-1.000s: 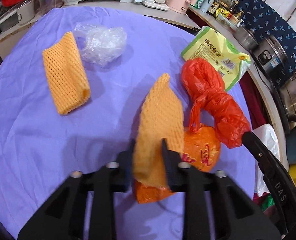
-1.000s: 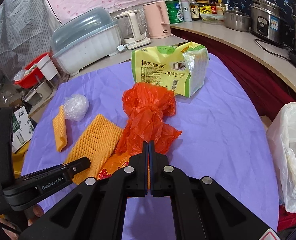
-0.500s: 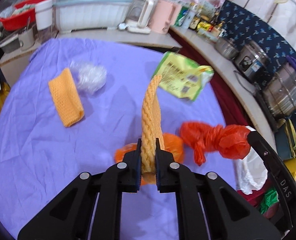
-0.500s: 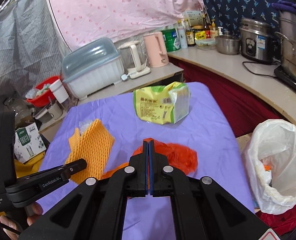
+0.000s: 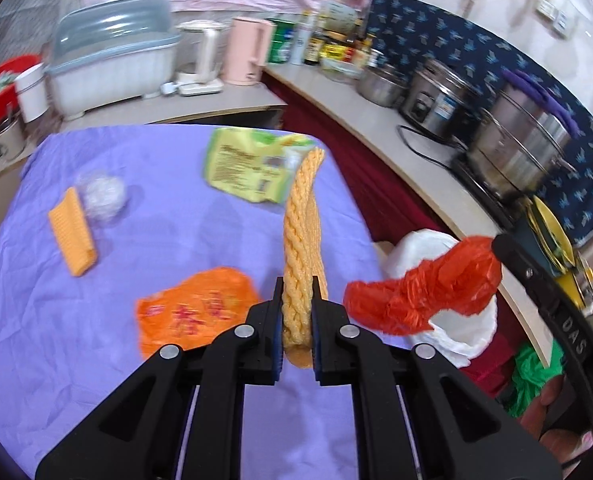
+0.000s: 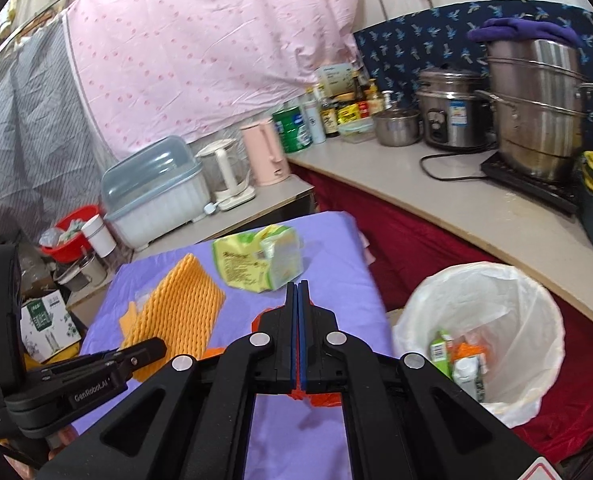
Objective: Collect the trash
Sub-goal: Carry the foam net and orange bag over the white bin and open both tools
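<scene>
Foam net (image 5: pixel 302 248) between left hand-held gripper (image 5: pixel 297 320) pads.

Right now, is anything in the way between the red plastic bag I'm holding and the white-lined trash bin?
Nothing visible blocks it. The red plastic bag hangs from the right gripper, jaws shut on it, already off the purple table. The white-lined trash bin stands open beside the table, holding only some trash.

A table draped in purple cloth (image 5: pixel 168 216). A yellow-green food packet (image 5: pixel 248 168) lies at its far edge. Nearer than the packet lie a clear plastic wad (image 5: pixel 102 196), orange foam net (image 5: pixel 72 236) and orange bag (image 5: pixel 196 312).
</scene>
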The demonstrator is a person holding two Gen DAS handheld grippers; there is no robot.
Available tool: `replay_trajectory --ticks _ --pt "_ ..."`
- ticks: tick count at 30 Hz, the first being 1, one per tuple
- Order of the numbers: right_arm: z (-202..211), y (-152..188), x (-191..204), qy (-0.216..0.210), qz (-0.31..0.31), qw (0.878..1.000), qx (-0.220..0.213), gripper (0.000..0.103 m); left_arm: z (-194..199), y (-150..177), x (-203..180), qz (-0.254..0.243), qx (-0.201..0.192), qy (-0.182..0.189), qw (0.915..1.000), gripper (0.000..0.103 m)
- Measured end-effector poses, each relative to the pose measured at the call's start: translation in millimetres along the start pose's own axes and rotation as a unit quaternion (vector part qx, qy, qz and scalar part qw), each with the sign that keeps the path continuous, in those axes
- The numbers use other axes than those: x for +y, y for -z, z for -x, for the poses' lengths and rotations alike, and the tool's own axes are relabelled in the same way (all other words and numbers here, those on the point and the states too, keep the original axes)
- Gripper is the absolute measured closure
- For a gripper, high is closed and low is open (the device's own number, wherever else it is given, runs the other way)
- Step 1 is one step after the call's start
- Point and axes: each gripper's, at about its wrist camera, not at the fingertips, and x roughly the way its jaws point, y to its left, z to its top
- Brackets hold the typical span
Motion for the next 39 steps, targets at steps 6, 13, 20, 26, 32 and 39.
replay_trajectory --ticks 6,13,20,26,32,39 --pt "19.0 -11.1 -53.3 0.041 -0.019 0.999 -0.018 0.102 -14.0 5.6 -63.7 -0.049 0.010 0.027 0.9984 0.093" --pt "21.9 -18.3 -108.4 0.078 -0.036 0.996 -0.016 0.102 -44.3 7.2 -129.5 -0.092 0.032 0.066 0.9930 0.093" --pt "12.4 -20.3 -157.8 0.100 -0.062 0.993 -0.010 0.102 -76.7 10.6 -177.0 -0.131 0.051 0.080 0.9868 0.093" --pt "0.2 -13.2 -185.2 0.108 -0.087 0.990 0.000 0.102 -106.4 12.4 -196.3 -0.143 0.073 0.082 0.9835 0.093" --pt "-10.7 -4.6 -202.0 0.114 -0.103 0.988 0.014 0.102 -126.0 16.5 -206.9 -0.155 0.085 0.074 0.9815 0.092" --pt "-15.5 0.8 -205.6 0.118 -0.107 0.987 0.021 0.090 -136.1 18.1 -206.2 -0.147 0.083 0.063 0.9836 0.066"
